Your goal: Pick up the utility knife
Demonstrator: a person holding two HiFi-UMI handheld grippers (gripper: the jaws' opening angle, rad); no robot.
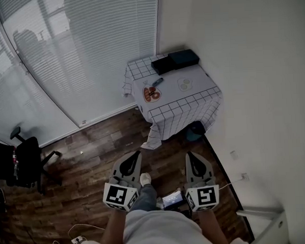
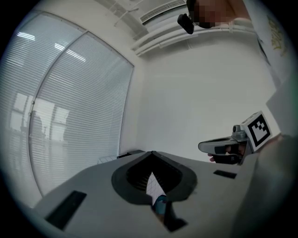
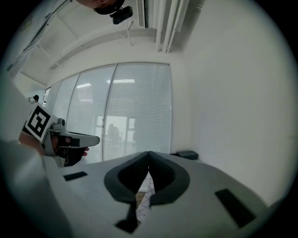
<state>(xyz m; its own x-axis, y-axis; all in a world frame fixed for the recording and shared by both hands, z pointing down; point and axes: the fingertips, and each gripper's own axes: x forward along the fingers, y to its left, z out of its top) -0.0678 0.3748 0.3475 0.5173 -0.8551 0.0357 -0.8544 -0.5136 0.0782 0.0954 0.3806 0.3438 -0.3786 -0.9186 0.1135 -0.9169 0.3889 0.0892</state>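
A small table under a white checked cloth (image 1: 182, 107) stands in the far corner, well ahead of both grippers. On it lies a slim blue-grey tool, apparently the utility knife (image 1: 157, 81), beside an orange-patterned plate (image 1: 151, 94). My left gripper (image 1: 138, 153) and right gripper (image 1: 189, 154) are held side by side above the wooden floor, pointing toward the table, both shut with nothing between their fingers. The left gripper view shows its jaws meeting at the tips (image 2: 152, 152), with the right gripper (image 2: 219, 146) off to the side. In the right gripper view the jaws likewise meet (image 3: 148, 153).
Two black boxes (image 1: 175, 60) and a pale round item (image 1: 184, 84) also sit on the table, with a blue object (image 1: 195, 132) under it. Blinds cover the windows on the left, a white wall runs along the right. An office chair (image 1: 27, 161) stands far left; cables (image 1: 72, 240) lie on the floor.
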